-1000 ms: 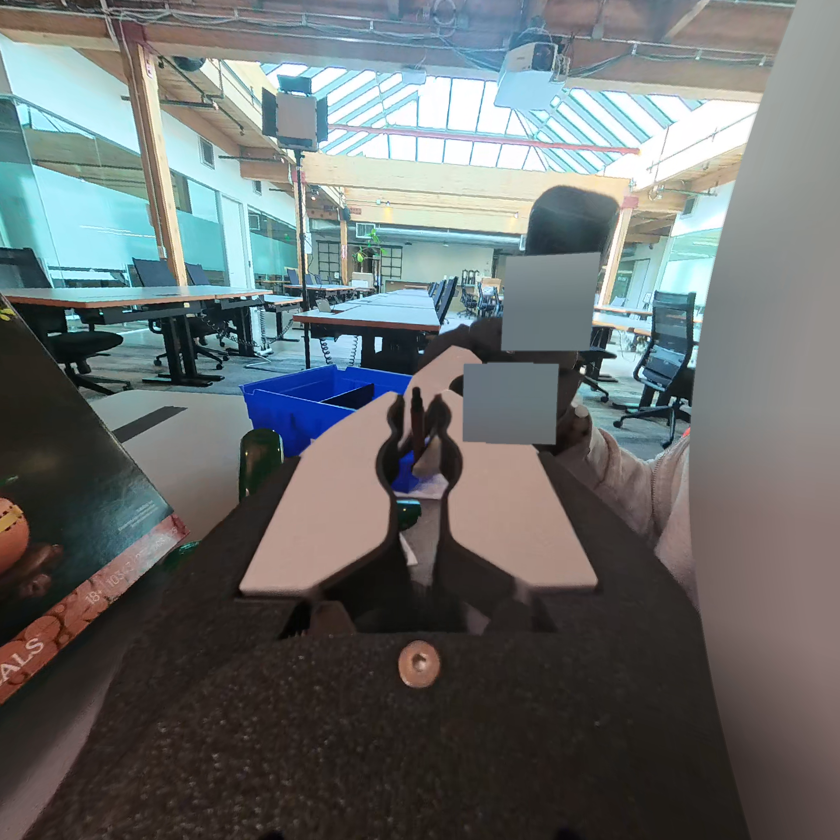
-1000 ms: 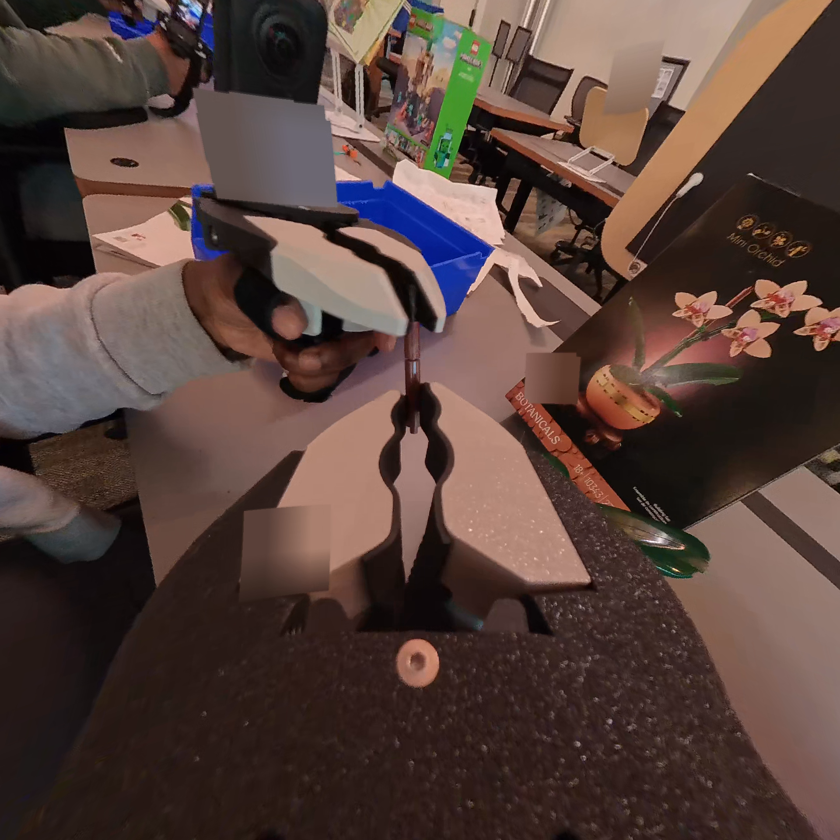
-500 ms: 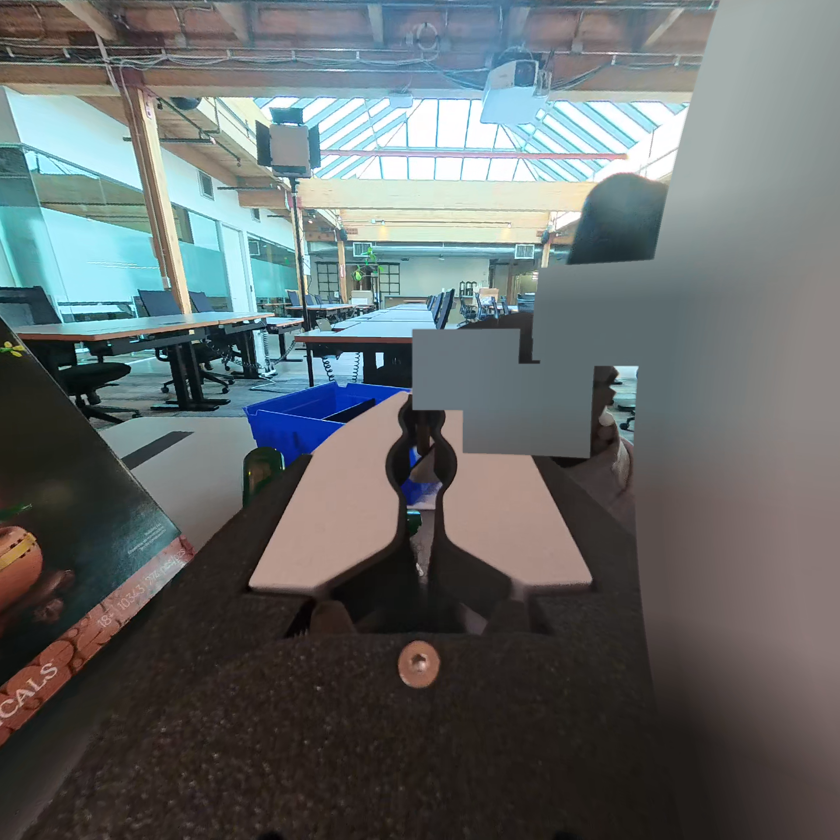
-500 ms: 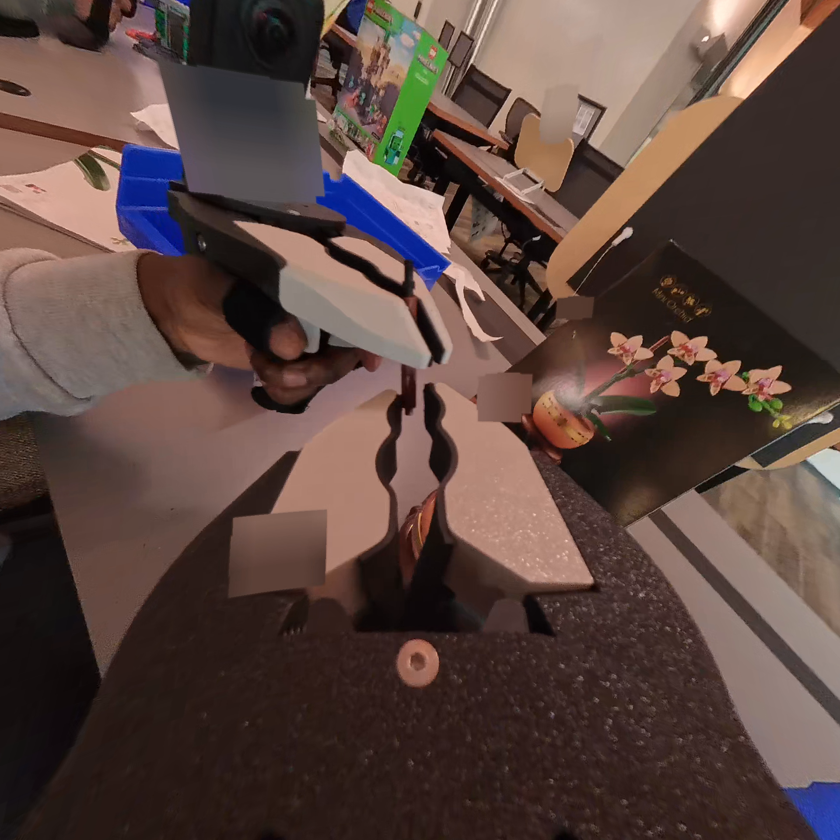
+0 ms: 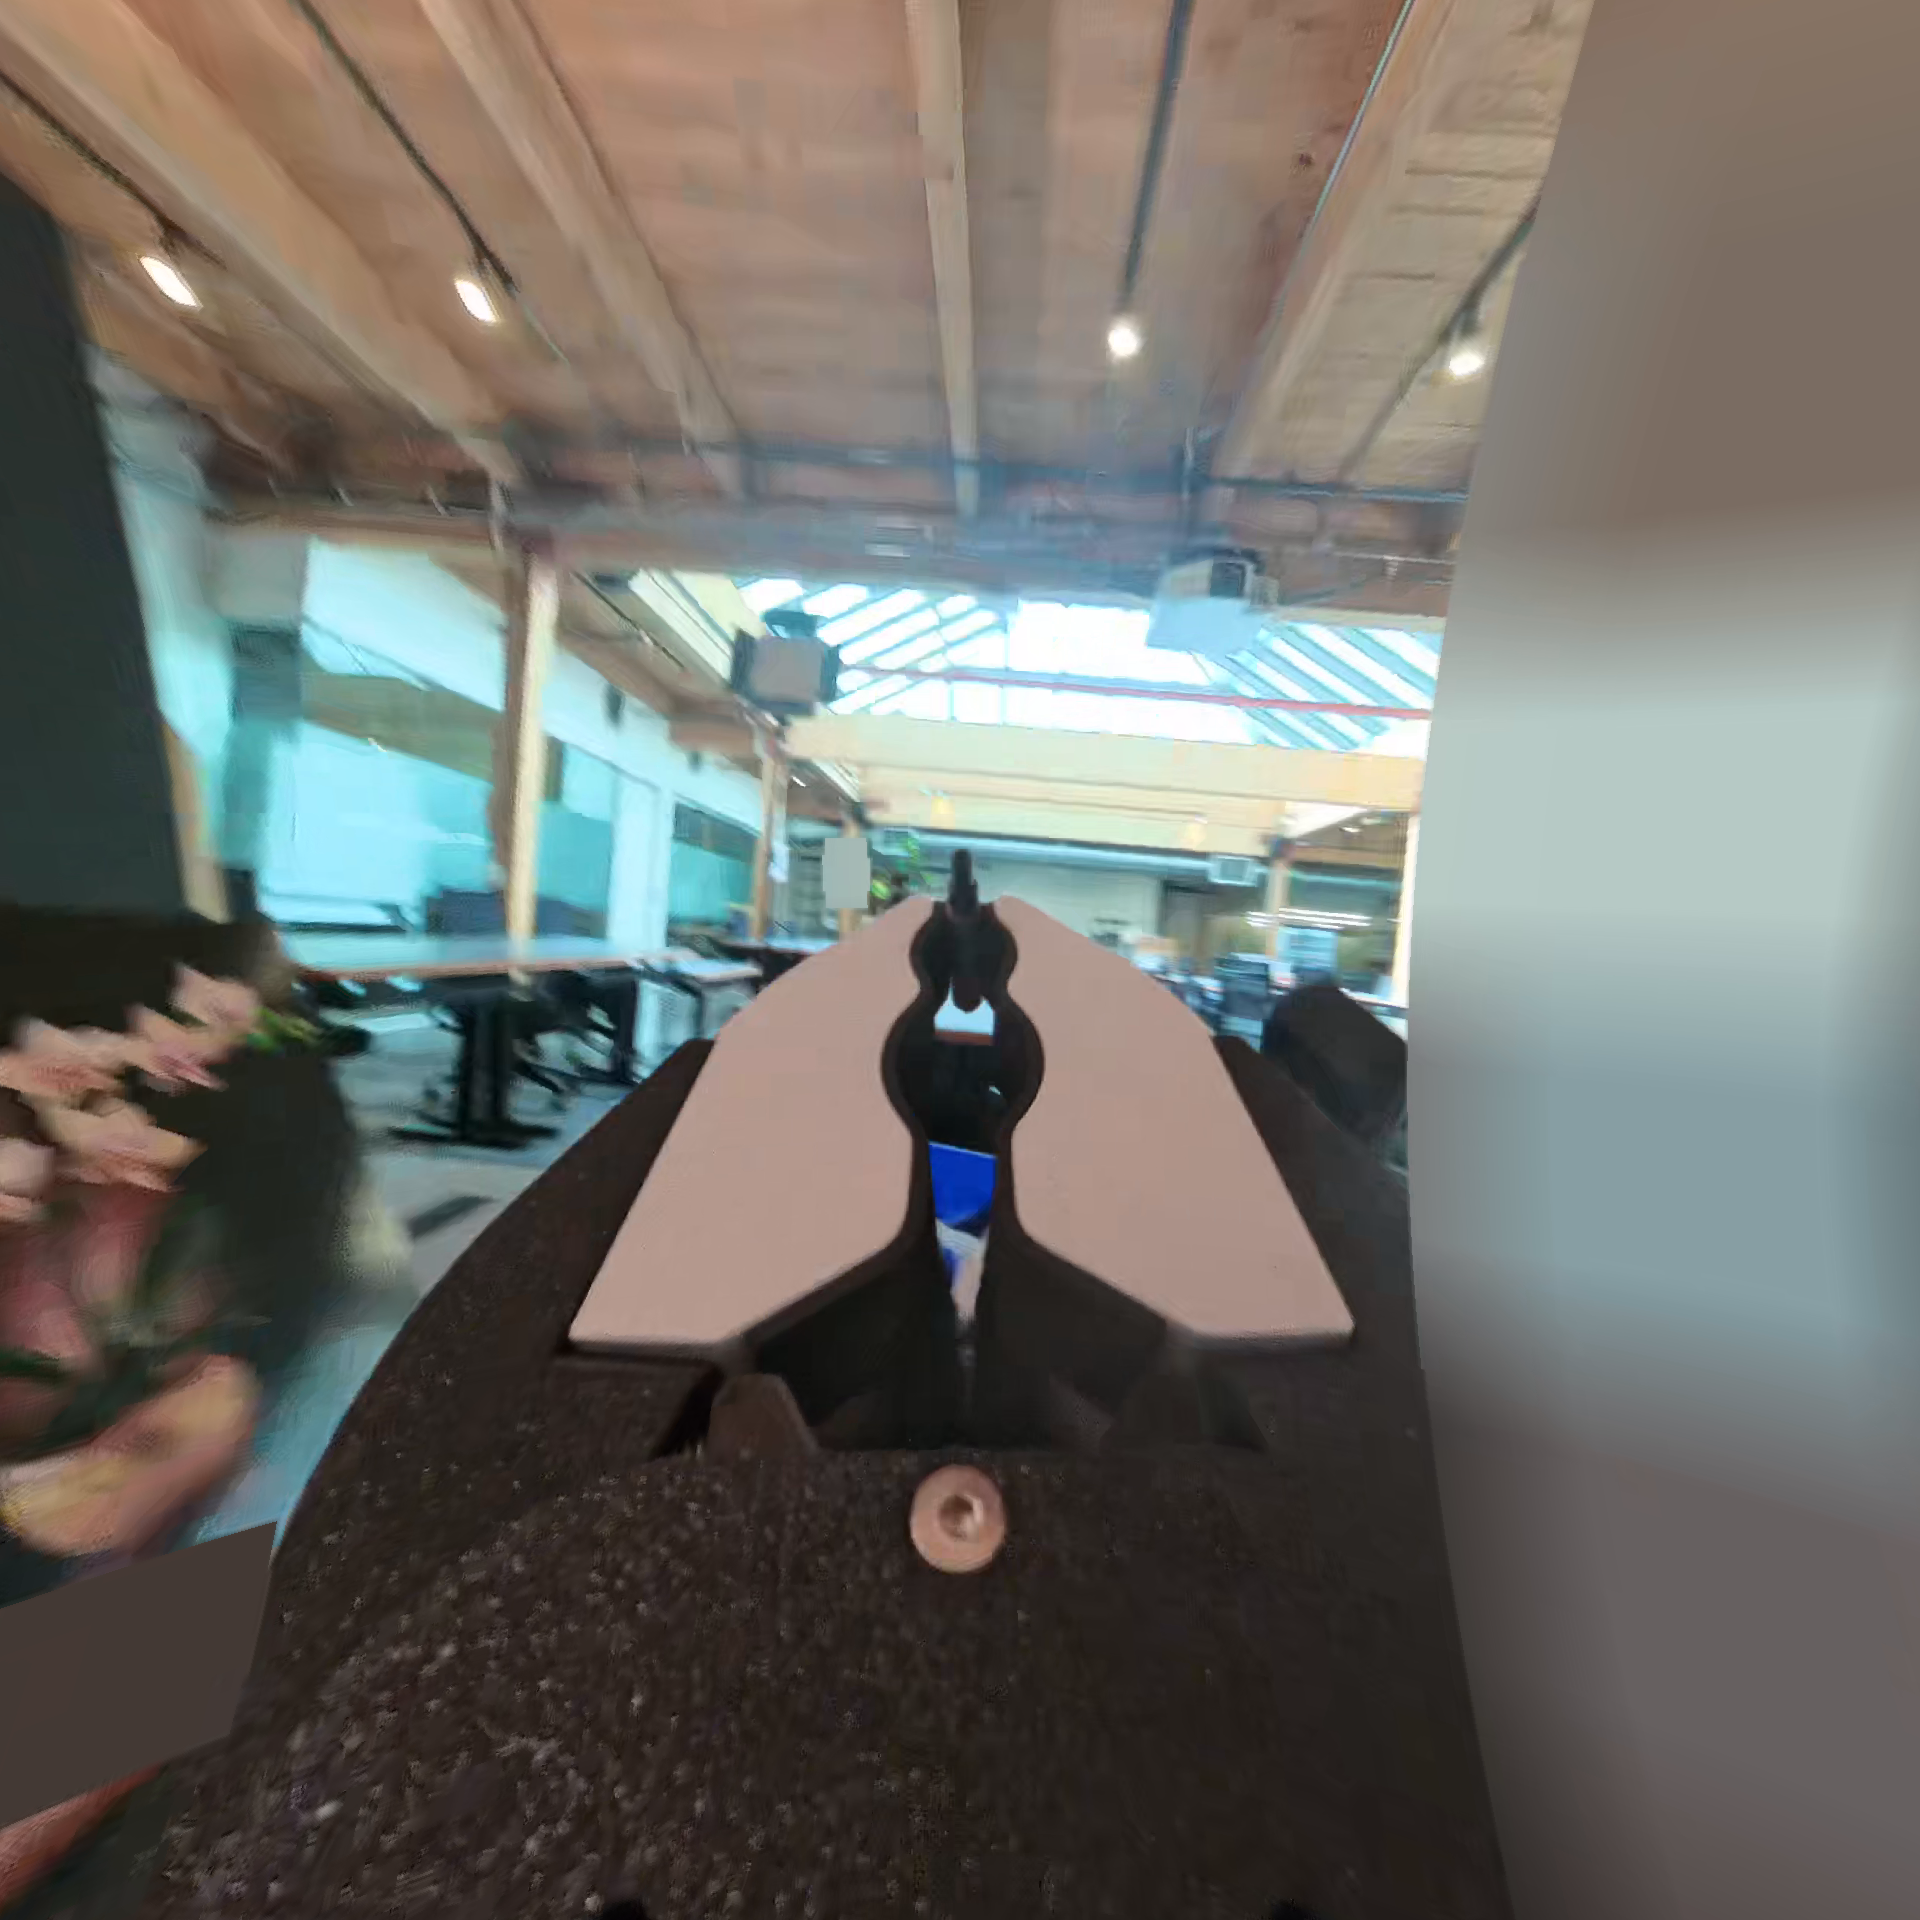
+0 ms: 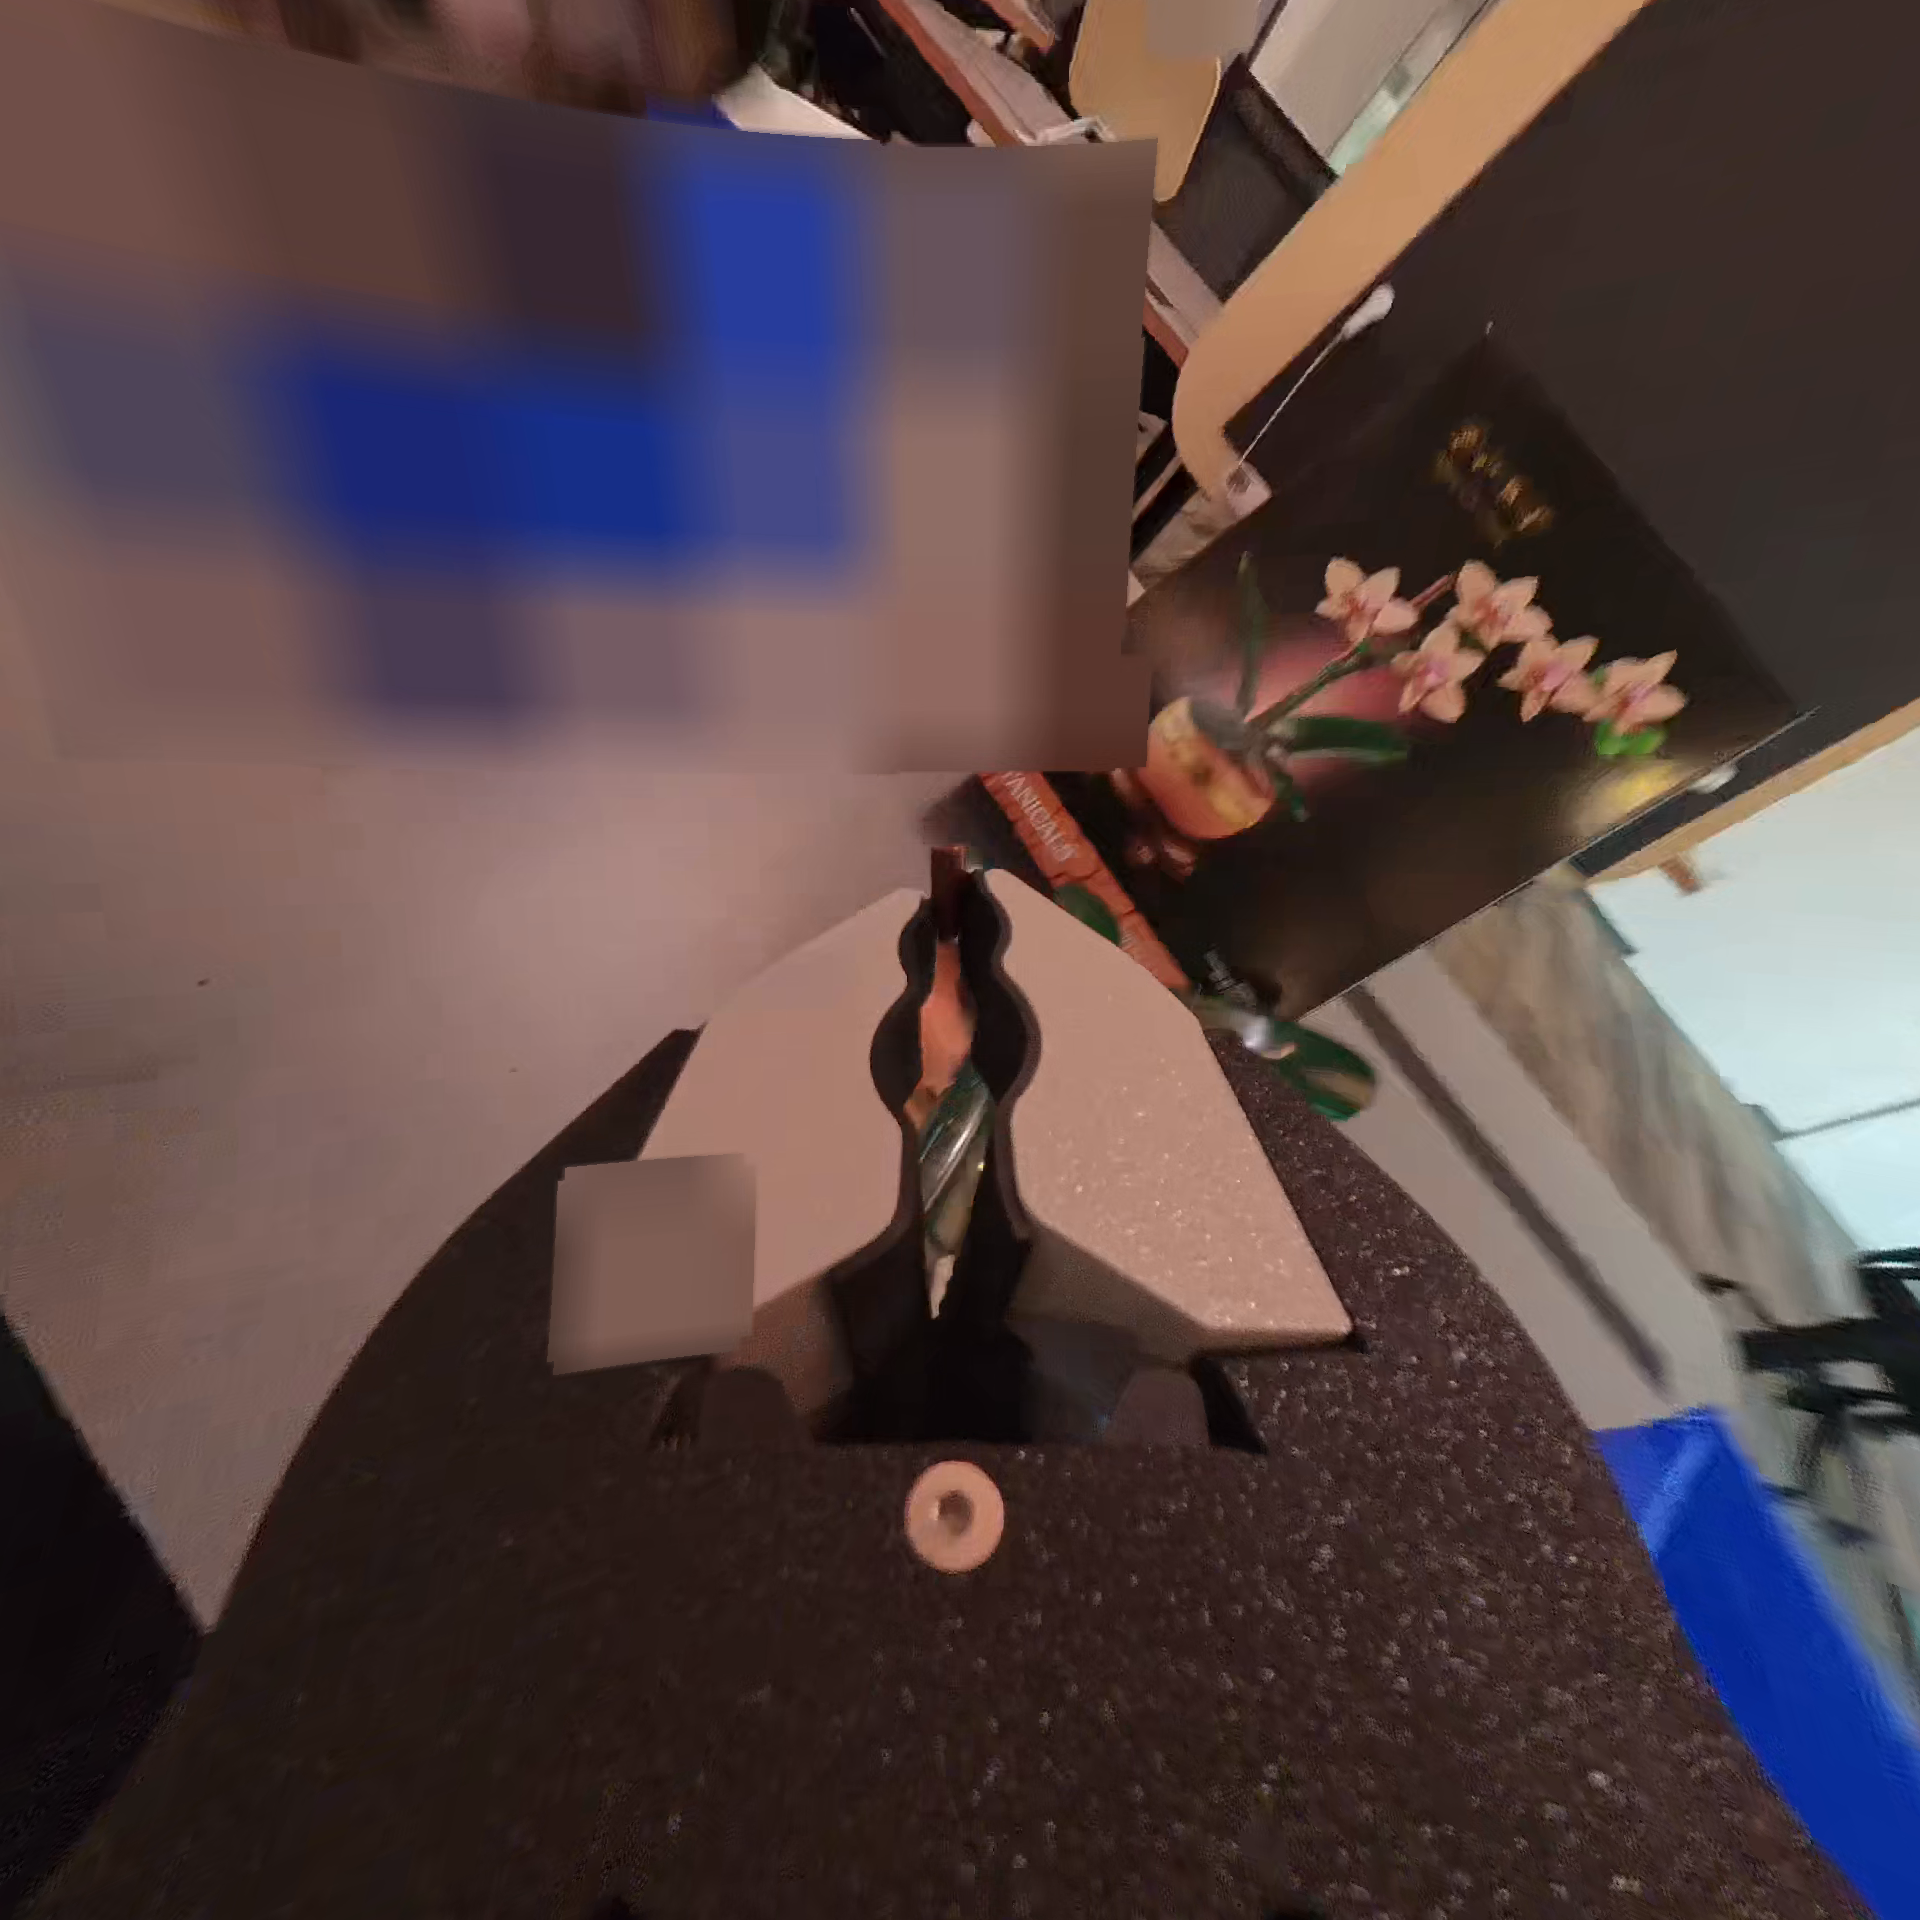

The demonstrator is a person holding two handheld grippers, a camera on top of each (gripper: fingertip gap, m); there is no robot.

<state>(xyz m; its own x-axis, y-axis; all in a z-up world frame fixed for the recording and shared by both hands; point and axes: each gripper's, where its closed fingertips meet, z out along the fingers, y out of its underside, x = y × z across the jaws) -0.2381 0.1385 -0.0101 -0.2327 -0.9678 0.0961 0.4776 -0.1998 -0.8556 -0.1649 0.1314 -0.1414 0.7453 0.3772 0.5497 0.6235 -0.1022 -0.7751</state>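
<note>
My left gripper (image 5: 961, 914) is shut on a thin dark stem piece (image 5: 962, 878) whose tip pokes out past the fingertips. It is raised and points up toward the room's ceiling. My right gripper (image 6: 948, 902) is shut on a short dark brown piece (image 6: 947, 875) that sticks out at the tips, above the grey table (image 6: 312, 987). It points at the lower corner of a dark box with an orchid picture (image 6: 1455, 675). A green leaf part (image 6: 1311, 1062) lies by that box. Neither gripper shows in the other's view.
The orchid box shows blurred at the left in the left wrist view (image 5: 114, 1143). A blue bin (image 6: 1766, 1579) is at the lower right of the right wrist view, and blue shows through the left finger gap (image 5: 961, 1179). Desks and chairs stand behind. Spacing between my two grippers at the tips: around 15 cm.
The two grippers, which met tip to tip on one stem, have come apart. The left one tilted up. The right one swung right toward the orchid box, still holding a brown piece.
</note>
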